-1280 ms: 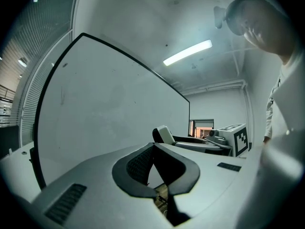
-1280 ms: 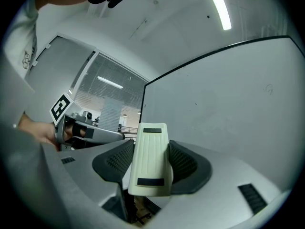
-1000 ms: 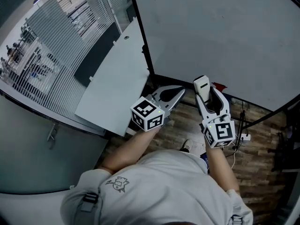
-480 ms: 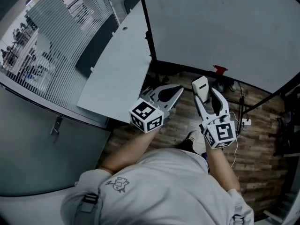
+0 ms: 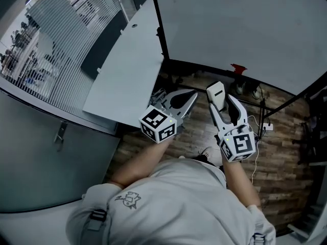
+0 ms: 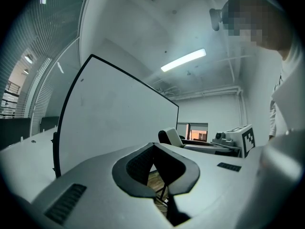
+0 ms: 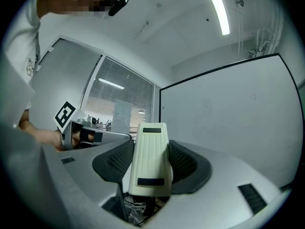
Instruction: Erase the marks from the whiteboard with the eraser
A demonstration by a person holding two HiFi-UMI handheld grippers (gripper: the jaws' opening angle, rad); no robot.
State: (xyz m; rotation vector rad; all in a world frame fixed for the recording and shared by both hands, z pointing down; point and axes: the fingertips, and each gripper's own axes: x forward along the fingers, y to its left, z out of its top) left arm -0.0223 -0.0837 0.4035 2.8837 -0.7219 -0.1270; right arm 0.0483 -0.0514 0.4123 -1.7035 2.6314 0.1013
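Seemingly blank whiteboard (image 5: 240,29) ahead; right tool (image 5: 224,100) clamped on eraser (image 7: 150,159), left tool (image 5: 190,97) closed.

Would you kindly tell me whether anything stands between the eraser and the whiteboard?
Nothing visible does. The right tool grips the eraser, which is apart from the whiteboard, and the right gripper view shows only open air between them.

A long white tabletop (image 5: 122,70) runs away at the left, beside vertical window blinds (image 5: 56,45). Nearer, a gray panel (image 5: 36,162) bears a metal handle (image 5: 60,134). A white power strip (image 5: 266,128) lies on brown wood-plank flooring (image 5: 286,157). A strip light (image 6: 183,60) glows on the pale ceiling (image 6: 157,27).
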